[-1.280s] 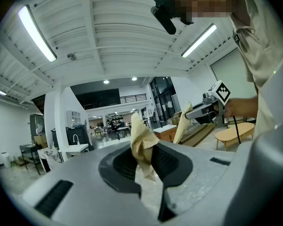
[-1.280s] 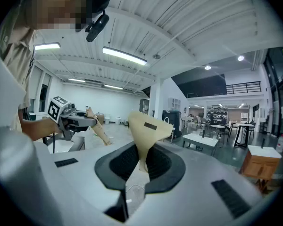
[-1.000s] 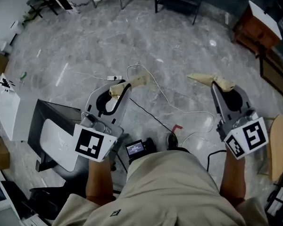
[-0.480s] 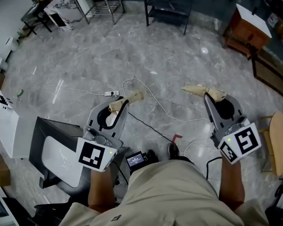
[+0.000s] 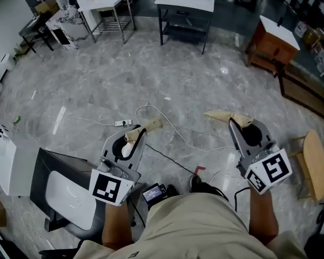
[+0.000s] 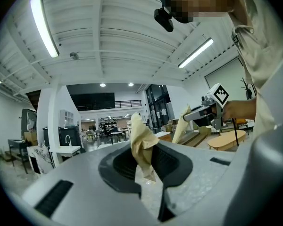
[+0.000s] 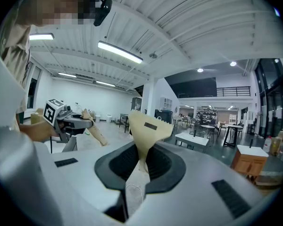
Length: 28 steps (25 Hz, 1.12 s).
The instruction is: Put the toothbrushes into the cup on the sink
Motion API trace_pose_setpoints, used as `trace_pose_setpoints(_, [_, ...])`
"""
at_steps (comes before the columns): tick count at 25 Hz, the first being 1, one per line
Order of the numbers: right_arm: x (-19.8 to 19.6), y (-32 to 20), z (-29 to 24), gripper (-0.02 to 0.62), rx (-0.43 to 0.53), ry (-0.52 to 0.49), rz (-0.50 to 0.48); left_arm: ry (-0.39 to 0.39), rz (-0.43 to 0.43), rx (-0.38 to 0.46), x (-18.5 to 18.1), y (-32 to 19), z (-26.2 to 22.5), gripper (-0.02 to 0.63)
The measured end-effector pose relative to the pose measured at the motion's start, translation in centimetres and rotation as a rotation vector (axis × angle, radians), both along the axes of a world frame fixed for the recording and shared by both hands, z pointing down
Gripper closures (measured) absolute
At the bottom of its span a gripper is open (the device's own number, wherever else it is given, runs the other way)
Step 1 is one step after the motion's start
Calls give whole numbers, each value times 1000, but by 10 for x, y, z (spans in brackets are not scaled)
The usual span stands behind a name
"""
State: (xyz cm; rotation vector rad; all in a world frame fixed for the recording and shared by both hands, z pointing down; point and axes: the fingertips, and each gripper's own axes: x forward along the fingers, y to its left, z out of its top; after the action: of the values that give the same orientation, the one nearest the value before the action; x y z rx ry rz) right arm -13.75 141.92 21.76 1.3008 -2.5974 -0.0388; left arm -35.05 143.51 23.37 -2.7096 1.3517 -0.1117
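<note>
No toothbrush or cup shows in any view. In the head view I hold both grippers out level over a grey marble floor (image 5: 97,85). My left gripper (image 5: 151,125) has tan-wrapped fingers that lie together with nothing between them. My right gripper (image 5: 218,115) looks the same, its tan tips pressed into one point and empty. In the left gripper view the wrapped tips (image 6: 140,135) stand closed, and the right gripper (image 6: 184,121) shows off to the right. The right gripper view shows its own closed tips (image 7: 148,126) and the left gripper (image 7: 96,133) beyond.
Two white-topped sink stands (image 5: 184,1) (image 5: 103,1) stand far ahead, and a wooden cabinet (image 5: 272,42) is at the right. A white cable (image 5: 173,125) and a power strip (image 5: 124,123) lie on the floor. There is a black-and-white unit (image 5: 59,188) at my left and a wooden stool (image 5: 313,163) at my right.
The view has advanced across the floor, so the sink stands ahead have come fully into sight. Both grippers keep the same pose and closed jaws.
</note>
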Motion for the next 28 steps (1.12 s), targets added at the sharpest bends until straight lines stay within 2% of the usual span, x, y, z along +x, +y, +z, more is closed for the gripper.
trace_pose_setpoints(5, [1, -6, -3, 565, 4, 17, 26, 29, 10, 9, -6, -11, 3, 545])
trace_pose_setpoints(9, [18, -23, -2, 564, -5, 11, 61, 27, 25, -14, 3, -26, 6, 545])
trace_pose_setpoints(13, [43, -55, 1, 564, -6, -7, 88, 1, 21, -33, 13, -52, 9, 545])
trace_pose_setpoints(18, [77, -122, 14, 564, 2, -54, 103, -80, -4, -56, 25, -106, 23, 545])
trace_pose_setpoints(22, [120, -191, 31, 563, -17, -85, 99, -117, -26, -75, 62, -173, 32, 545])
trace_pose_setpoints(28, [195, -305, 49, 565, -55, -110, 84, -154, -24, -103, 145, -293, 38, 545])
